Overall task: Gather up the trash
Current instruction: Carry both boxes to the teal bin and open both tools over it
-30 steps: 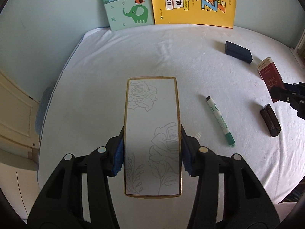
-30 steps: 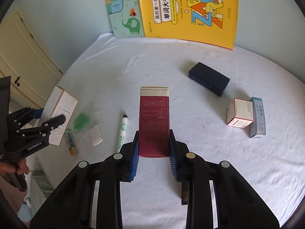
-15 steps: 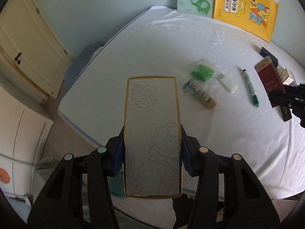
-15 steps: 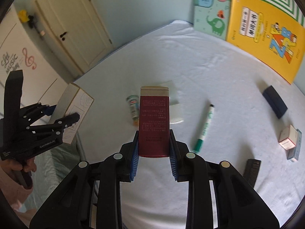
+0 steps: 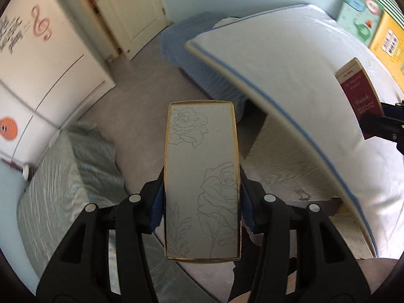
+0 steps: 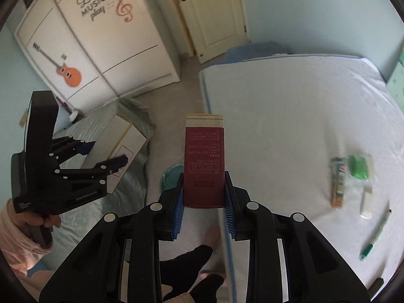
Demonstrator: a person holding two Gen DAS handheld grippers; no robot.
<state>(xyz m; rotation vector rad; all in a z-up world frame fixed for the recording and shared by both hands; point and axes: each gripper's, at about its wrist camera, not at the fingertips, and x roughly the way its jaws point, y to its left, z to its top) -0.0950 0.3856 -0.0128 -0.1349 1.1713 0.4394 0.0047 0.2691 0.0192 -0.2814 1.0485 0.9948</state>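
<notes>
Left gripper (image 5: 200, 202) clamped on pale gold-edged rose-print carton (image 5: 201, 176), right gripper (image 6: 203, 202) gripping dark red cardboard box (image 6: 204, 166), both beside white-sheeted bed (image 6: 290, 116), above grey floor (image 5: 141, 85)

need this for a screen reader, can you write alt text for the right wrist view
The right tongs grip a dark red box upright over the edge of a white bed. On the left, a hand holds the left tongs around a white box. A marker and small wrappers lie on the bed at right.
</notes>
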